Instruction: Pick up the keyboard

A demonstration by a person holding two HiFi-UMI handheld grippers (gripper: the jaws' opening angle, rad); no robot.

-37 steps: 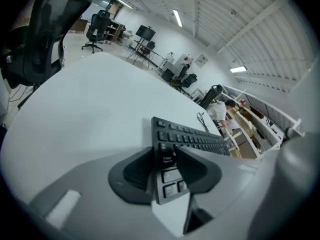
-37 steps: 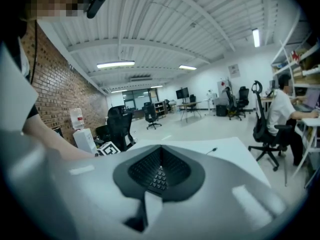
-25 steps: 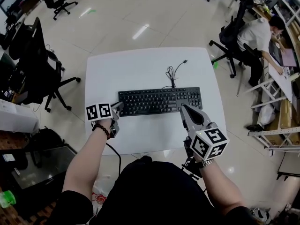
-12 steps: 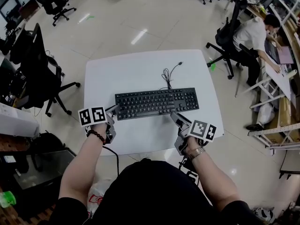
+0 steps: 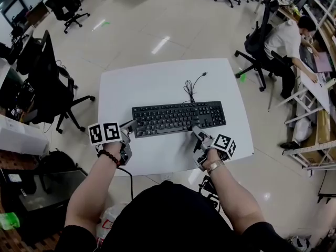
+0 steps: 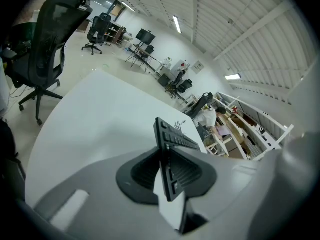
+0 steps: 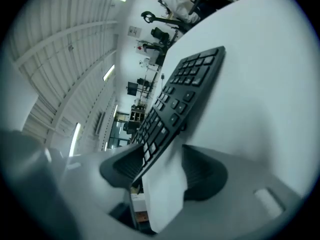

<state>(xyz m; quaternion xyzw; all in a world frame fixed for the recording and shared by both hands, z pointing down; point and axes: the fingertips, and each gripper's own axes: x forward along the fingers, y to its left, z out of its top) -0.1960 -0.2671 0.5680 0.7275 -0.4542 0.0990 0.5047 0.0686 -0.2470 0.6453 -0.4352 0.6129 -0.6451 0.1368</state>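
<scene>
White table (image 5: 157,83): we log the black keyboard (image 5: 178,117) across its middle, with its cable (image 5: 190,86) coiled behind it. Left gripper (image 5: 131,126): at the keyboard's left end. Its jaws have just been closing, and we see them clamped on that end edge. Right gripper (image 5: 196,133): at the front edge toward the right end. Its jaws have just been opening and stand wide, with the edge between them ungripped.

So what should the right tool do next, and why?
Probably close on the keyboard. The right tool has just been opening its jaws, which straddle the near edge with a gap showing; the left tool, just closing, already pinches the left end.
</scene>
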